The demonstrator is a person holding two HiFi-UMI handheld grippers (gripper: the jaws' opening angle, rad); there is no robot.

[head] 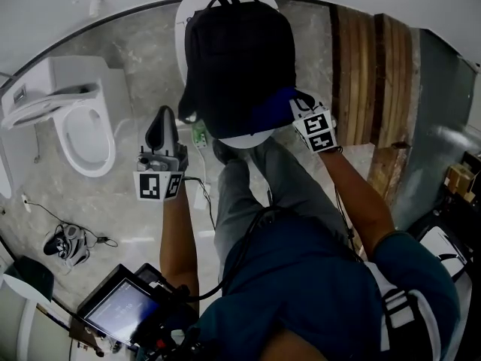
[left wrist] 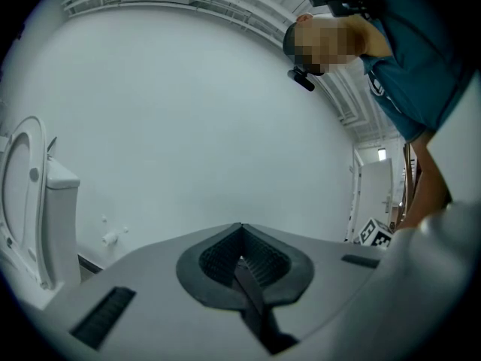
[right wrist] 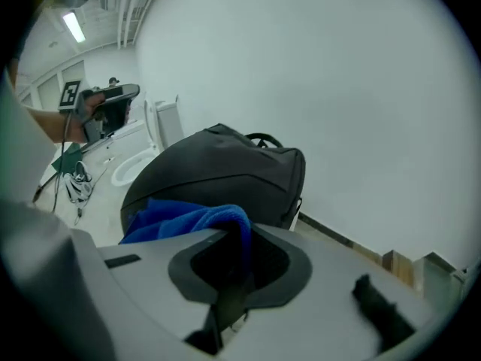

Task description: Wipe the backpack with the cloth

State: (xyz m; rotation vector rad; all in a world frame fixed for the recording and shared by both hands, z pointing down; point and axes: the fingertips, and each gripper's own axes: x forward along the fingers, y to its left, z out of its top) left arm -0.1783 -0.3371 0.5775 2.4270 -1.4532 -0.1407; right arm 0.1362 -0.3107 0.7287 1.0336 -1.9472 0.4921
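While the black backpack (head: 237, 59) sits on the round white desk (head: 183, 21), nothing of its inside showing, my right gripper (head: 299, 107) presses the blue cloth (head: 272, 110), pinched in its fingers, against the backpack's near side. My left gripper (head: 164, 119) hovers just beside the backpack, fingers together, empty.

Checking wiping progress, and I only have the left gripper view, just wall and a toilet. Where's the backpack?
Observer: The backpack sits on a round white stand, to the right of the left tool.
Operator: Which tool has the cloth?
Observer: The right tool is shut on the cloth, which is blue.
Operator: Is it on the backpack?
Observer: In the head view the cloth lies at the backpack's near right edge. I can't confirm contact.
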